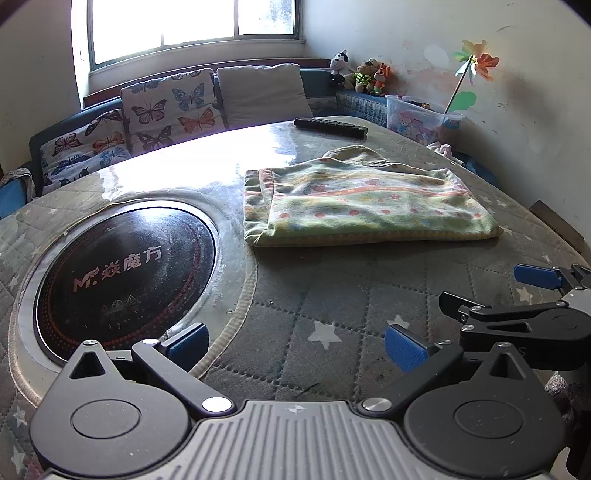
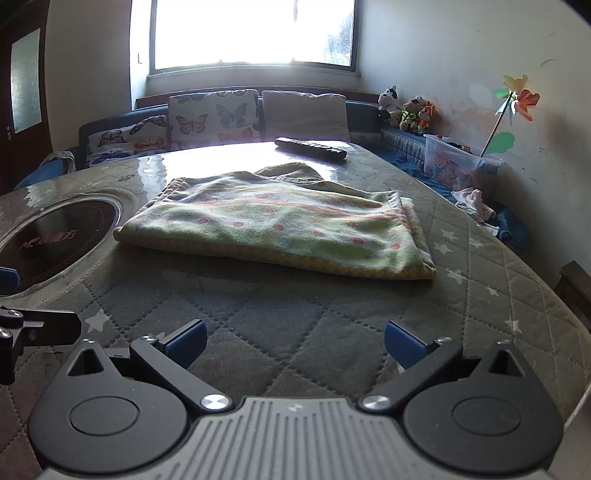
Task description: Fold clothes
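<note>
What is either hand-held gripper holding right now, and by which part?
Nothing. The left hand-held gripper and right hand-held gripper are both open and empty; the folded cloth lies untouched on the table.

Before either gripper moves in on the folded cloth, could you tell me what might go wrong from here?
The folded cloth has stacked edges at one side, so a gripper may catch only the top layer. It lies near the cooktop; a drag could pull it onto the glass. The left gripper and right gripper, both open, sit close together and could collide.

Bright window (image 2: pixel 255 33), butterfly-cushioned sofa (image 1: pixel 162 107), scuffed white wall (image 2: pixel 480 74), quilted table (image 2: pixel 295 325)
</note>
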Demonstrator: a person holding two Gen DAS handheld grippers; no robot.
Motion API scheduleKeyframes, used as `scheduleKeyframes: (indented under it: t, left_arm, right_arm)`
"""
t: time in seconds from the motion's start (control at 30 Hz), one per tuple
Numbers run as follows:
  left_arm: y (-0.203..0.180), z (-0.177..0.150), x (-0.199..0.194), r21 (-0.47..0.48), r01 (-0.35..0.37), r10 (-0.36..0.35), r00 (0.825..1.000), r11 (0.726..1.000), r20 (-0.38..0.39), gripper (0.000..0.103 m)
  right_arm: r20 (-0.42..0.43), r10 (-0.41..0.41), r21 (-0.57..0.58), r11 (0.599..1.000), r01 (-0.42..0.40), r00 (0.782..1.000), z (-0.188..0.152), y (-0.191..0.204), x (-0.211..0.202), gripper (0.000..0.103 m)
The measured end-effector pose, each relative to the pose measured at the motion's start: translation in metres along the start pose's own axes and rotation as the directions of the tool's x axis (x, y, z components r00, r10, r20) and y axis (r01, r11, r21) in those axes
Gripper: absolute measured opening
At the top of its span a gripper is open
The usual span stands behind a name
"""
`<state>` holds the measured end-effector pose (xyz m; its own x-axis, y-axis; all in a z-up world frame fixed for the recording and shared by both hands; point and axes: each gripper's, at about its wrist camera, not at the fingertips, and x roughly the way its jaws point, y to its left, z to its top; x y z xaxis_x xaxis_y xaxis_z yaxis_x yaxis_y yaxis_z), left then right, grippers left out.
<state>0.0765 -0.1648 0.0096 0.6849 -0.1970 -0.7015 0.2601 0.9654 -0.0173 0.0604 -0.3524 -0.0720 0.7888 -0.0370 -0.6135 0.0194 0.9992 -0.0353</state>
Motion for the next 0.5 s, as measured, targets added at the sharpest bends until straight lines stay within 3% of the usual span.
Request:
scheduleKeyframes:
  t: [0.5]
  left_arm:
    - [-0.0070, -0.0015, -0.0060, 0.021, 0.001, -0.001, 1.000, 1.000, 0.010, 0.103]
  right_arm:
    - [0.011, 0.002, 0.003, 1.000, -0.002, 1.000, -0.0004, 0.0009, -0.0052, 0.103]
